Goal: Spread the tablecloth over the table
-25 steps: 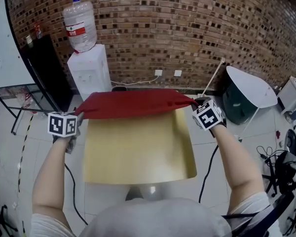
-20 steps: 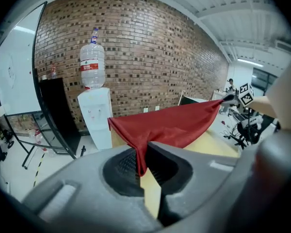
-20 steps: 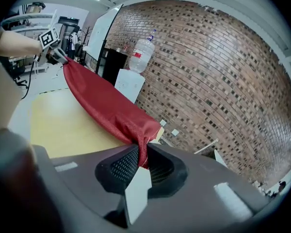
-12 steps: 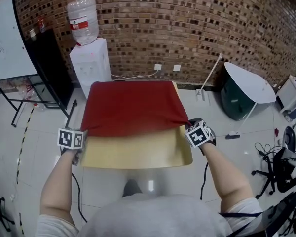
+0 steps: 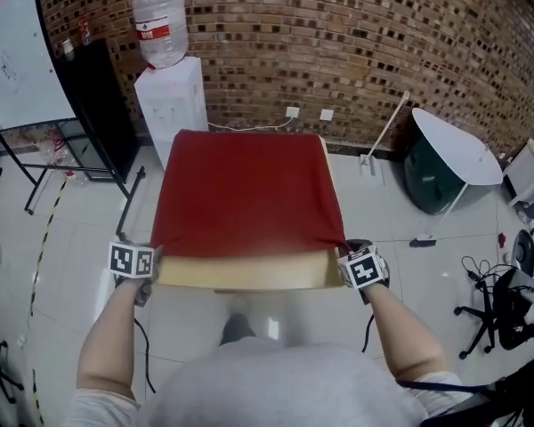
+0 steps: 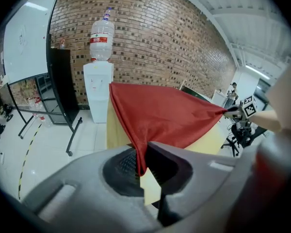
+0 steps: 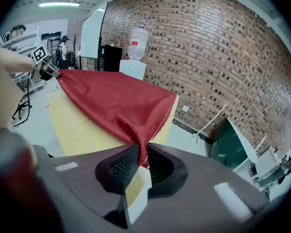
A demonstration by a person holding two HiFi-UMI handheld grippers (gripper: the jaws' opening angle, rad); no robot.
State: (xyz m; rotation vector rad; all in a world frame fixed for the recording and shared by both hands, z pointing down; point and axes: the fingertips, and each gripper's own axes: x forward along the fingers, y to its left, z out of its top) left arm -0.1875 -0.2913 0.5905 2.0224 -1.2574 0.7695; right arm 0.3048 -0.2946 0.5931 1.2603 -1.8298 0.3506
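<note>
Head view first: the red tablecloth [image 5: 247, 194] lies across most of the table [image 5: 249, 272], its far edge at the table's far end. A bare yellow strip shows only along the near edge. The left gripper [image 5: 154, 258] sits at the cloth's near-left corner and the right gripper [image 5: 343, 251] at the near-right corner. Holding one corner each, well apart, stretches the near hem taut and straight between them. That looks like the reason the cloth lies flat instead of bunching.

Over to the left gripper view: the jaws of the left gripper [image 6: 141, 165] are closed tight on the tablecloth [image 6: 165, 115], with a narrow red fold pinched between the ribbed pads. The fabric fans out from that pinch towards the far corner. The other gripper [image 6: 234, 112] shows at the end of the taut hem. Yellow table [image 6: 114, 130] peeks out beneath the cloth.

Now the right gripper view: it's the mirror picture. The right gripper [image 7: 141, 160] is clamped on its own gathered corner of the tablecloth [image 7: 114, 103]. The weave rises from the pads and spreads over the table [image 7: 77, 125].

My read is that the spread is nearly done. What's left is to bring the hem over that last bare strip and let go. Releasing unevenly could leave the cloth skewed.
</note>
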